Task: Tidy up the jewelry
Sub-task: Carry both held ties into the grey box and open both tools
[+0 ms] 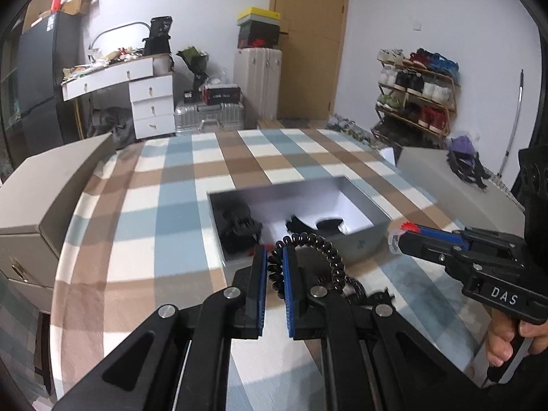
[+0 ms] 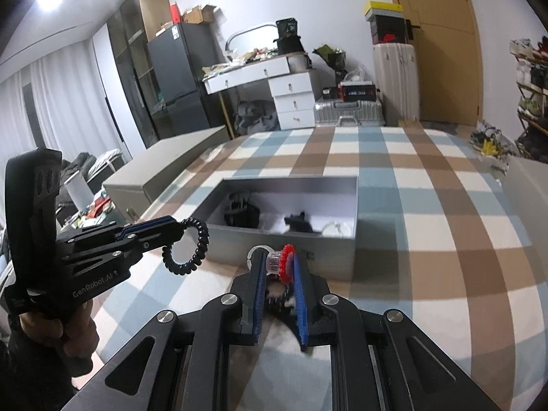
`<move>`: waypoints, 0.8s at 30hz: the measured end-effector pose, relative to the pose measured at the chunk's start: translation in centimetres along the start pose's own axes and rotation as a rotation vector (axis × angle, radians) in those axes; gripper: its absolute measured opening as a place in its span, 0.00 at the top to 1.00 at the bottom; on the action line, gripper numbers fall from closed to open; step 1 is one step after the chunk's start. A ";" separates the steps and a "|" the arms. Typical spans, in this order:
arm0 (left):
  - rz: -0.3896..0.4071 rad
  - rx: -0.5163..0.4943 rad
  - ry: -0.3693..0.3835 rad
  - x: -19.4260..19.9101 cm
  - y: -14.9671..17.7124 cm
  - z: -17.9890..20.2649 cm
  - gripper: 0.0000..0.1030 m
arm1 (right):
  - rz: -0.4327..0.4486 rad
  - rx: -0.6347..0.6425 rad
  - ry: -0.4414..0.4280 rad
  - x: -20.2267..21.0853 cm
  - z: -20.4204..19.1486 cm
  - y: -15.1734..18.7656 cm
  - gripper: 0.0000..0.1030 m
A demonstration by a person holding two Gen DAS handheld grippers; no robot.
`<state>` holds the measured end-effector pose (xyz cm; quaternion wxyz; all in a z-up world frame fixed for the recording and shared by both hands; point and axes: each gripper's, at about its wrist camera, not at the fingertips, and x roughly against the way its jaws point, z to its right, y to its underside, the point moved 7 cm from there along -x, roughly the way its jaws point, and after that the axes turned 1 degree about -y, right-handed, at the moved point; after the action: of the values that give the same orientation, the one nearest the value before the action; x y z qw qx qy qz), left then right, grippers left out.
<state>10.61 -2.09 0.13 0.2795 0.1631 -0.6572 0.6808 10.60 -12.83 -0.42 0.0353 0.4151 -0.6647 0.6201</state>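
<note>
- The left gripper (image 1: 274, 257) has its blue pads clamped on a black spiral coil hair tie (image 1: 308, 260), held above the checked tablecloth (image 1: 144, 205).
- The right gripper (image 2: 278, 267) pinches a clear plastic ring with a red flower top (image 2: 279, 261).
- An open grey rectangular box (image 2: 355, 198) with dark items inside lies at 12 o'clock from both grippers.

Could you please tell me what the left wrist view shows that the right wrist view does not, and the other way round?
Only the left wrist view shows the full shoe rack and dark pieces lying on the cloth below the held coil. Only the right wrist view shows the white curtains. Both show the left gripper shut on the black coil bracelet, the right gripper shut on a clear ring with a red flower, and the open grey box.
</note>
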 end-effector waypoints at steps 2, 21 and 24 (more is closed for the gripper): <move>0.012 0.007 -0.005 -0.3 -0.6 -0.2 0.96 | 0.013 -0.006 0.002 0.0 0.1 -0.5 0.86; 0.038 0.031 -0.055 -2.5 -3.1 -1.3 0.96 | 0.050 -0.078 -0.003 -2.4 2.4 -4.2 0.86; 0.032 0.031 -0.063 -2.9 -3.0 -1.5 0.96 | 0.040 -0.081 -0.003 -3.1 2.6 -4.3 0.86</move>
<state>14.87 -1.19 0.70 0.2452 0.1781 -0.6575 0.6898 16.36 -12.97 0.68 0.0388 0.4009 -0.6975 0.5927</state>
